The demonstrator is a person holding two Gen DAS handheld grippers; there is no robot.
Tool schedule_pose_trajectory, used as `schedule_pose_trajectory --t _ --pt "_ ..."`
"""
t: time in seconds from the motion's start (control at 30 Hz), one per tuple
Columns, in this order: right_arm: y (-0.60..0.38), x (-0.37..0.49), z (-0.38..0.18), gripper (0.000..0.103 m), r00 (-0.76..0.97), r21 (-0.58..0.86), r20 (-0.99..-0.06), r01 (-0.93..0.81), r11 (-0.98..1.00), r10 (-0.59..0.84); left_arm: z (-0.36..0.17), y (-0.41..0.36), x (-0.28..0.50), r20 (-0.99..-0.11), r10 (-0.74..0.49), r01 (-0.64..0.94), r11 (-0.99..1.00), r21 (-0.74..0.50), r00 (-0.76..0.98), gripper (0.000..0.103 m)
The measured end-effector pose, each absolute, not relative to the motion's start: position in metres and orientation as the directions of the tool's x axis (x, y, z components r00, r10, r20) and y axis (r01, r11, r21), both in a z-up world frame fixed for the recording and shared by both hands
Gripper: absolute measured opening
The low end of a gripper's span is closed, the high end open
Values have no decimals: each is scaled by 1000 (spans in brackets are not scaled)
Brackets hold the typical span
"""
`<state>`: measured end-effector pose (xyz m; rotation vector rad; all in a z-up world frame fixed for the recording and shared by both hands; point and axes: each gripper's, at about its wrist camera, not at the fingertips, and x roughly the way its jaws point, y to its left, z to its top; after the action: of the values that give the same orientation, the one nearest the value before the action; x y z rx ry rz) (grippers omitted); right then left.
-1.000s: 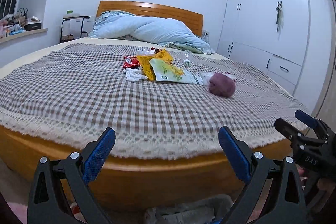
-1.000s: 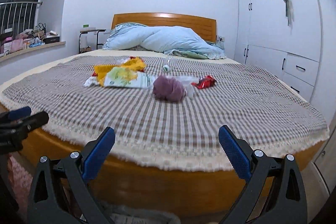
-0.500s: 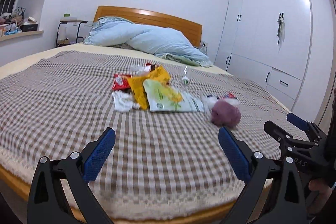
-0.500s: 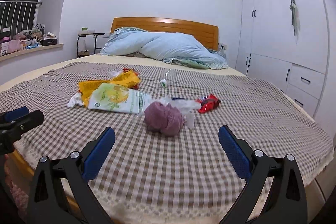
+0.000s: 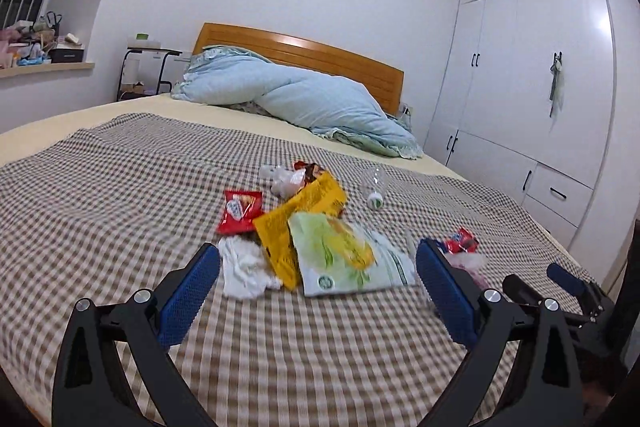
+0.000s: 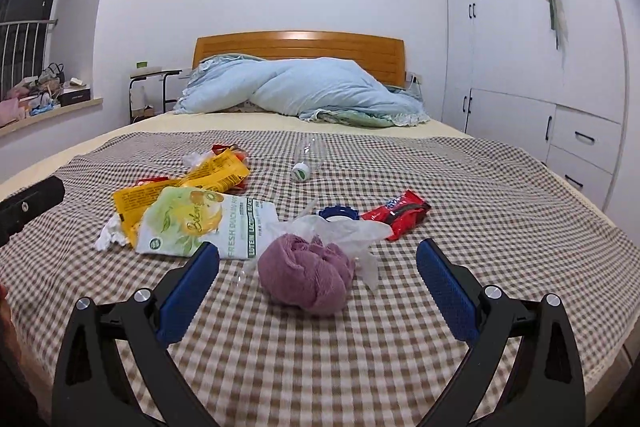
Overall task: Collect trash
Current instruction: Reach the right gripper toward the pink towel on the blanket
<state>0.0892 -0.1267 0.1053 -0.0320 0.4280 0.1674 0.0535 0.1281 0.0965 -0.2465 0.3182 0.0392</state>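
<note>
Trash is spread across the middle of a checked bedspread point(image 6: 460, 187) and is listed left to right as seen in the right wrist view. A crumpled white tissue point(image 6: 109, 235) lies at the left end, touching a yellow snack bag point(image 6: 208, 175). A green-and-white pouch point(image 6: 200, 223) overlaps the yellow bag's lower edge. A clear plastic bottle point(image 6: 308, 157) lies apart in the upper centre. A purple cloth bundle point(image 6: 306, 277) sits at lower centre, with a clear plastic bag point(image 6: 340, 231) and a blue-rimmed lid point(image 6: 338, 213) touching behind it. A red wrapper point(image 6: 402, 217) lies at the right end. The right gripper point(image 6: 318, 287) is held with its jaws spread wide, nothing between them, and the purple bundle framed in the gap. In the left wrist view, the left gripper point(image 5: 318, 291) is likewise spread wide and empty, with the tissue and pouch framed between its fingers; a second red wrapper point(image 5: 240, 211) lies above the tissue.
</note>
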Motion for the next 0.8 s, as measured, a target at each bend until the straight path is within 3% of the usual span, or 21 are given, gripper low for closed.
schedule_pose_trajectory --t 0.2,0.43,0.8 --pt "-119 118 104 95 887 20 -438 -154 988 147 99 131 80 -327 0 -84 966 -244 945 95" --pt "-121 150 88 95 821 93 -548 -134 987 163 98 137 106 -370 10 -103 967 -232 929 95" --pt "-125 161 77 95 768 112 -624 -94 989 143 91 140 104 -394 43 -136 968 -211 918 95"
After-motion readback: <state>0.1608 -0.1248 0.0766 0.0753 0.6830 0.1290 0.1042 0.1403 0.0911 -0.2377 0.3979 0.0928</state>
